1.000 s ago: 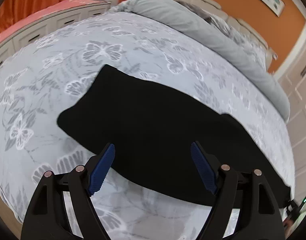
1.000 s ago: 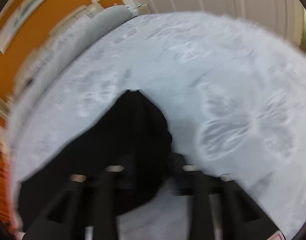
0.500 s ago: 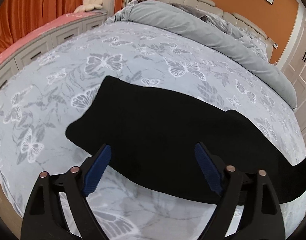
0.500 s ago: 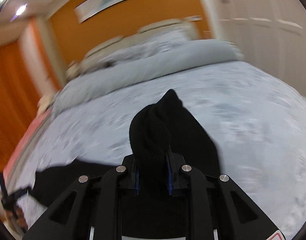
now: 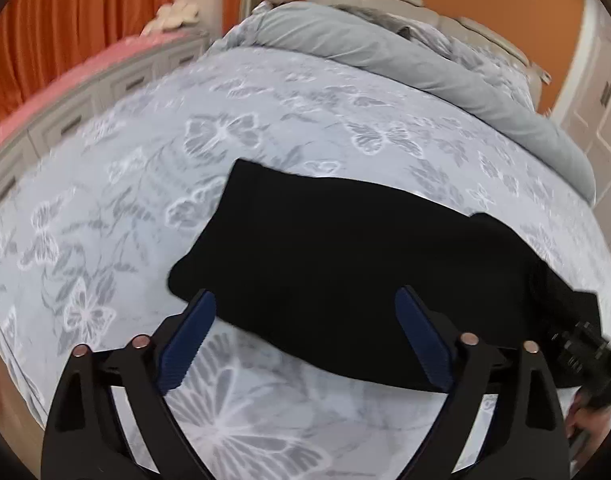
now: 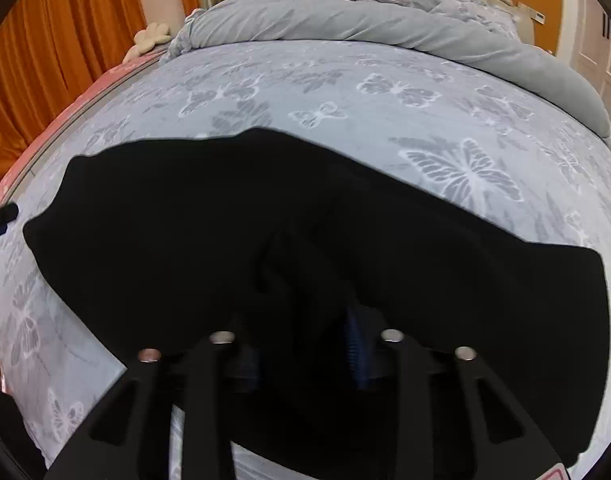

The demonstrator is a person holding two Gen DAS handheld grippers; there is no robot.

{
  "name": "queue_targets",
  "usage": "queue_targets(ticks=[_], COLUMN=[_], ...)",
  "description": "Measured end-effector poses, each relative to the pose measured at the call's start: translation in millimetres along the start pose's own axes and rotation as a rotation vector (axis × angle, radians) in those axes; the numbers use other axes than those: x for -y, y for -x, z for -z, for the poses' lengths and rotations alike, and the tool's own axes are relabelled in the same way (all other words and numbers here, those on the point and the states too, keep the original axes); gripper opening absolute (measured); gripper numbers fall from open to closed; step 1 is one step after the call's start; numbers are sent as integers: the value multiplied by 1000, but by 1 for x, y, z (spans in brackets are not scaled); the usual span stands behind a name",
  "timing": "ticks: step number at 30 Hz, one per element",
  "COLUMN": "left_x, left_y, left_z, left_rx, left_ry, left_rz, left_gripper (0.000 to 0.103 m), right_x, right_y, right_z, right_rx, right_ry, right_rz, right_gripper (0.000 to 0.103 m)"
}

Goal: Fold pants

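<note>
The black pants [image 5: 345, 264] lie folded across the bed [image 5: 265, 112], well short of the rolled grey duvet [image 5: 385, 56]. The left gripper [image 5: 305, 344] hovers at their near edge, jaws opening wide, empty. The right gripper [image 6: 305, 356] is opening, released, with cloth bunched between its fingers. Bare sheet surrounds the pants.

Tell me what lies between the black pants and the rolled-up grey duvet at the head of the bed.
Only bare butterfly-print bedsheet lies between the black pants and the grey duvet. Nothing else sits on that stretch, clearest in the right wrist view.
</note>
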State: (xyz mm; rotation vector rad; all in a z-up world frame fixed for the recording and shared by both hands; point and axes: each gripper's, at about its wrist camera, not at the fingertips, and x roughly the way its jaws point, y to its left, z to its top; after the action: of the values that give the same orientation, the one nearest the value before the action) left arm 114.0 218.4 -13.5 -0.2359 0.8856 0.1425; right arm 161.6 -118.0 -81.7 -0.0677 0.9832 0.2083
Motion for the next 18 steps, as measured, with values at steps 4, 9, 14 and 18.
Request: queue_targets(ticks=[4,9,14,18], left_x=[-44,-103,-118,-122], left_y=[-11,-44,-72,-77], left_z=[-6,0,14,13], left_rx=[-64,-217,-304,-250], left_ry=[152,437,613,710], left_rz=[43,186,286,294], left_gripper=[93,93,93,98], right_x=[-3,17,46,67], right_y=[34,102,116,119], right_z=[-6,-6,5,13], right_rx=[64,228,231,198], right_ry=[-12,-110,-152,-181], right_rz=[-20,-14,103,153], right_gripper=[57,78,78,78])
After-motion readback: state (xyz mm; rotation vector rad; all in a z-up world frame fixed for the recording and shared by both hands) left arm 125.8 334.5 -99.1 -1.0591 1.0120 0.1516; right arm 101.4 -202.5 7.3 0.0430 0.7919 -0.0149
